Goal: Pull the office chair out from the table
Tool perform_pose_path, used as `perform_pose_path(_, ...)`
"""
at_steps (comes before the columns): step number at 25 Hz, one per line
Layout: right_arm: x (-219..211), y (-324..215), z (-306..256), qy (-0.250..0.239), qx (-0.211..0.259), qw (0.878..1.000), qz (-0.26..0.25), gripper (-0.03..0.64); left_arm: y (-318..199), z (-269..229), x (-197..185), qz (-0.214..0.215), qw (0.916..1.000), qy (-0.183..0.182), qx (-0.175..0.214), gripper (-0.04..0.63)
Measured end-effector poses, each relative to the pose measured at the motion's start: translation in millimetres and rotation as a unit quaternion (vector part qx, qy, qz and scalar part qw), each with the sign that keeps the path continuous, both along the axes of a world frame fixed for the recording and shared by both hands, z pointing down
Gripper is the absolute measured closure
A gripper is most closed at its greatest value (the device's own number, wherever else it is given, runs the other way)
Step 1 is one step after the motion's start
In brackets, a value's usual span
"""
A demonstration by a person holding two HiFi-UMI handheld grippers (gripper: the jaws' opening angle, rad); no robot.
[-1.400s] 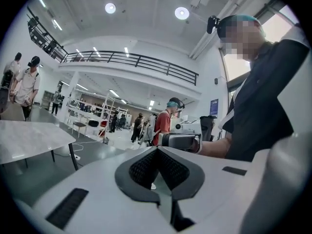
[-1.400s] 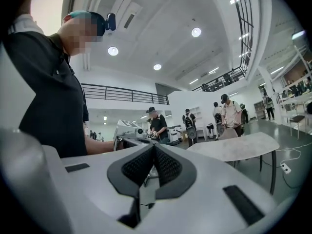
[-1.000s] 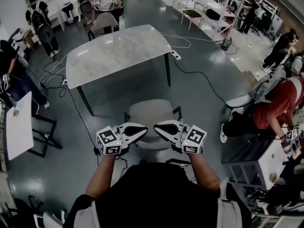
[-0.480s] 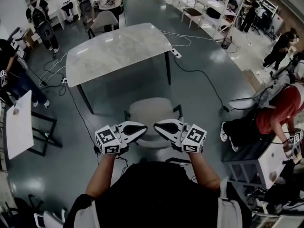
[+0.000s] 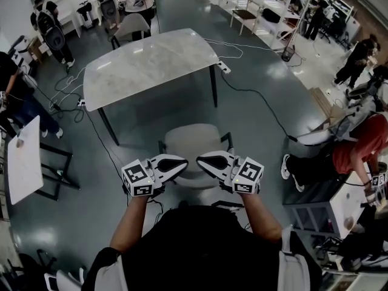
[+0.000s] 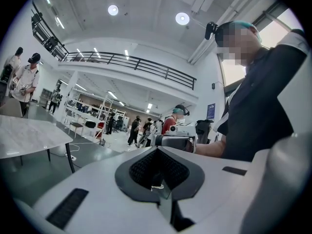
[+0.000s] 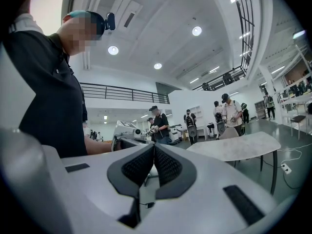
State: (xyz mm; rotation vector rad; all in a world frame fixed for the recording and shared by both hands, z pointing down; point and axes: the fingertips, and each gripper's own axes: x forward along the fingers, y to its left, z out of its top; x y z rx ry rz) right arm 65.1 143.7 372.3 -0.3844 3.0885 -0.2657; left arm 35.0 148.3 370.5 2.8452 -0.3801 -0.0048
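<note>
The pale grey office chair (image 5: 193, 145) with dark armrests stands just below me, a short way off the near edge of the marble-top table (image 5: 148, 65). Above its backrest I hold both grippers level, tips pointing at each other and nearly touching. The left gripper (image 5: 185, 162) is shut with nothing in it, and so is the right gripper (image 5: 198, 160). Neither touches the chair. In the left gripper view the shut jaws (image 6: 159, 173) face the right gripper (image 6: 175, 141). The right gripper view shows its shut jaws (image 7: 153, 167) and the table (image 7: 239, 147) beyond.
Cables (image 5: 254, 96) run over the grey floor beside the table. A second chair (image 5: 130, 28) stands at the table's far side. A small white table (image 5: 24, 162) is at left; a person in red (image 5: 357, 153) bends at right. Several people stand around.
Both grippers and the chair stay where they were. The person in red at the right has shifted a little further right and lower.
</note>
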Motion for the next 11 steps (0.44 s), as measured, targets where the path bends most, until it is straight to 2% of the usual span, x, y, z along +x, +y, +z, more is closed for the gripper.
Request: perform_pose_path(11, -10.2, -10.0, 3.3, 0.011, 0.011, 1.000, 0.001, 0.597, -7.0, 3.3, -10.6, 0.009, 0.9999, 0.004, 0.003, 0.584)
